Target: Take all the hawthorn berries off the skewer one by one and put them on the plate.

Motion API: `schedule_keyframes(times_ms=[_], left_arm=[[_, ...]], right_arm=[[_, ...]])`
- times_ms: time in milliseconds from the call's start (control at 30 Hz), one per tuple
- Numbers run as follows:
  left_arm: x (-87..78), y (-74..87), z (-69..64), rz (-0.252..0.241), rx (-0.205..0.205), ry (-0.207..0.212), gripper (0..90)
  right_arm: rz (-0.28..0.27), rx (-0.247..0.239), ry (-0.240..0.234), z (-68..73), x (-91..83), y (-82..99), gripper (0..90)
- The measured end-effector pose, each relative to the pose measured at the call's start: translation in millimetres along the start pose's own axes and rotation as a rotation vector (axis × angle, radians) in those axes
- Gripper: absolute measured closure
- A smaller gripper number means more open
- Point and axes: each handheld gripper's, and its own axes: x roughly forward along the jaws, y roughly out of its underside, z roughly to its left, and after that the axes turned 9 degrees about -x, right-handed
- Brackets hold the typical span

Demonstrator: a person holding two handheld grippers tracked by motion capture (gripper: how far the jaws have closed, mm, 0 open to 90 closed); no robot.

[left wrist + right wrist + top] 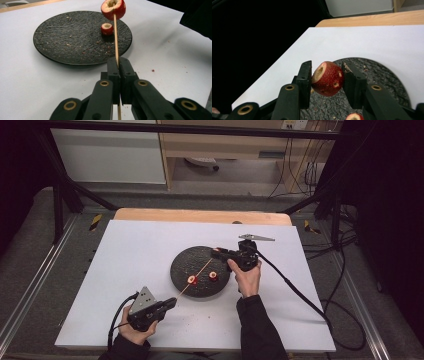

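While clamped by the left gripper (118, 65), a thin wooden skewer (116, 37) carries one cored red fruit (113, 8) raised above the near edge of the black plate (62, 37). A second cored fruit (328, 78) is pinched between the right gripper (327, 82) jaws over the plate's far side. A third piece (107, 28) lies on the plate; crumbs around it.

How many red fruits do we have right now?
3: one fruit on the skewer, one fruit on the plate, one fruit in the right gripper. More may be hidden.
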Motion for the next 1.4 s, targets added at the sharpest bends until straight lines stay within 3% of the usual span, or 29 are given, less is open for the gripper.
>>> schedule_keyframes(times_ms=[400,667,1400], left_arm=[[0.1,0.2,2.4,0.006,-0.008,-0.003,88.1],[-3.4,-1.4,8.2,-0.006,-0.024,-0.015,88.1],[-3.9,-1.4,12.7,0.0,-0.032,-0.026,88.1]], right_arm=[[-0.034,-0.012,0.076,-15.0,-14.8,-17.7,63.0],[-0.024,-0.007,0.104,-23.8,-18.9,-12.0,63.0],[0.111,0.017,0.082,-29.2,41.7,37.7,63.0]])
